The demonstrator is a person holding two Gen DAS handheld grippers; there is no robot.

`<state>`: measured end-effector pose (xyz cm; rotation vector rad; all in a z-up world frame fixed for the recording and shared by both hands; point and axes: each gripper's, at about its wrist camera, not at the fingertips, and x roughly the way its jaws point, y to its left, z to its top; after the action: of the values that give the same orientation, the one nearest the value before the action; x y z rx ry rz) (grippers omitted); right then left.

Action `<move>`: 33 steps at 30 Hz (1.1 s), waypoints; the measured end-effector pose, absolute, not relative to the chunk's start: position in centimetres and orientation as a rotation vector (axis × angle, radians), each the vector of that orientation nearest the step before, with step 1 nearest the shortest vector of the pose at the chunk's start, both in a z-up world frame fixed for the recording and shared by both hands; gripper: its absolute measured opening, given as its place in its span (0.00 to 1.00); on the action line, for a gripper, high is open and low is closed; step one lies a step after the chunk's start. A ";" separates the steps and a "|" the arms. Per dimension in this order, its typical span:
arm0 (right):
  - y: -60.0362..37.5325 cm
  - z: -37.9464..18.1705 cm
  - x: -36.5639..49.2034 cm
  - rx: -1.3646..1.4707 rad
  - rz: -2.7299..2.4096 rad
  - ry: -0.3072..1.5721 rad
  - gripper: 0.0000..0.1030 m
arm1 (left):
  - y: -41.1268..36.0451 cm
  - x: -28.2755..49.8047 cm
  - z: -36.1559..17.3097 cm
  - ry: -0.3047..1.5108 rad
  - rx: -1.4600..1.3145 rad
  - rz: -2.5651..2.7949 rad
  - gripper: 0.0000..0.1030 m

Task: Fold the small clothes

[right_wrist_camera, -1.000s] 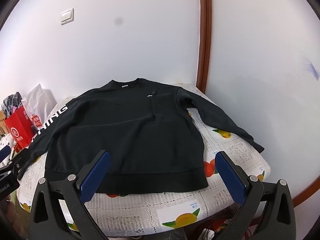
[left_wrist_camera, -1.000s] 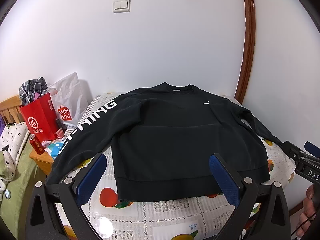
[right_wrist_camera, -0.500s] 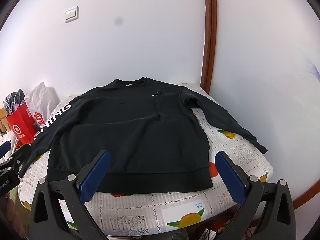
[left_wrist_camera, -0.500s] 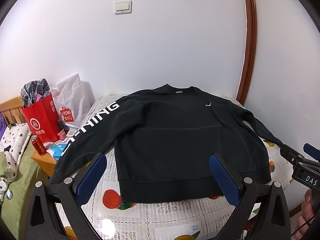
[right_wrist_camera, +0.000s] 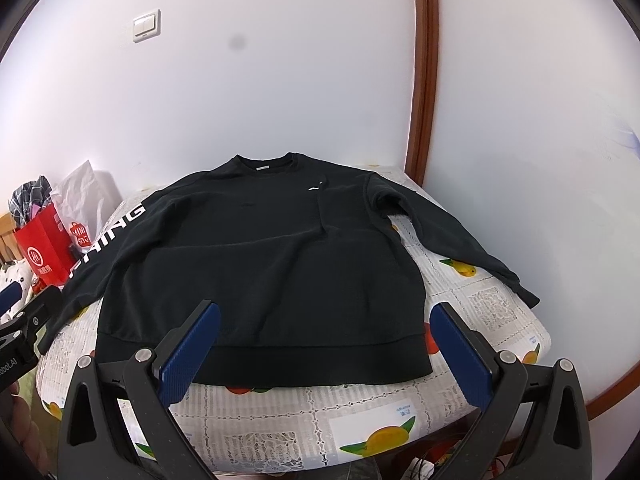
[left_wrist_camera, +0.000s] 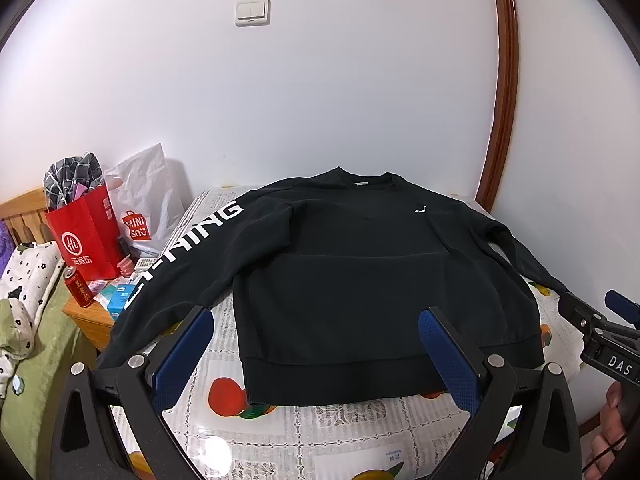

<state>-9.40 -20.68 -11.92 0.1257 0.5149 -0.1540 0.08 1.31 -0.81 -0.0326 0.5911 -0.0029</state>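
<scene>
A black sweatshirt (left_wrist_camera: 360,264) lies flat, front up, on a table with a fruit-print cloth (left_wrist_camera: 320,424). Its collar points to the wall and its hem faces me. The left sleeve with white lettering (left_wrist_camera: 192,240) hangs off the table's left edge. The right sleeve (right_wrist_camera: 460,236) stretches toward the right edge. My left gripper (left_wrist_camera: 316,344) is open and empty, above the hem's left part. My right gripper (right_wrist_camera: 324,340) is open and empty, above the middle of the hem (right_wrist_camera: 280,364). Each gripper shows at the edge of the other's view.
A red paper bag (left_wrist_camera: 82,240), a white Miniso bag (left_wrist_camera: 140,204) and a red can (left_wrist_camera: 78,286) stand on a wooden nightstand (left_wrist_camera: 90,320) at the left. A bed (left_wrist_camera: 28,320) lies beyond. A white wall and brown door frame (left_wrist_camera: 500,100) are behind the table.
Both views have shifted slightly: the sweatshirt sits a little further right in each. Both grippers stay open and empty.
</scene>
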 end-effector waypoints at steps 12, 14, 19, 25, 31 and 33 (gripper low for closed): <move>-20.8 -11.9 -9.8 0.133 -0.155 0.508 1.00 | 1.6 -0.1 -1.0 0.588 -0.033 0.007 1.00; -21.0 -11.8 -9.9 0.133 -0.154 0.505 1.00 | 1.6 -0.1 -0.9 0.589 -0.031 0.008 1.00; -21.0 -11.9 -9.7 0.136 -0.151 0.511 1.00 | 1.6 -0.1 -0.9 0.588 -0.033 0.010 1.00; -20.6 -11.8 -9.5 0.126 -0.149 0.516 1.00 | 2.4 0.0 -0.7 0.589 -0.046 0.015 1.00; -20.0 -11.7 -9.3 0.112 -0.145 0.522 1.00 | 3.5 0.2 -0.7 0.588 -0.061 0.017 1.00; -20.0 -11.7 -9.2 0.112 -0.142 0.525 1.00 | 3.8 0.3 -0.7 0.590 -0.070 0.010 1.00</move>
<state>-9.16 -19.96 -11.67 0.1124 0.5246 -0.1420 0.29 3.78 -0.70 -0.0704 0.5902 0.0097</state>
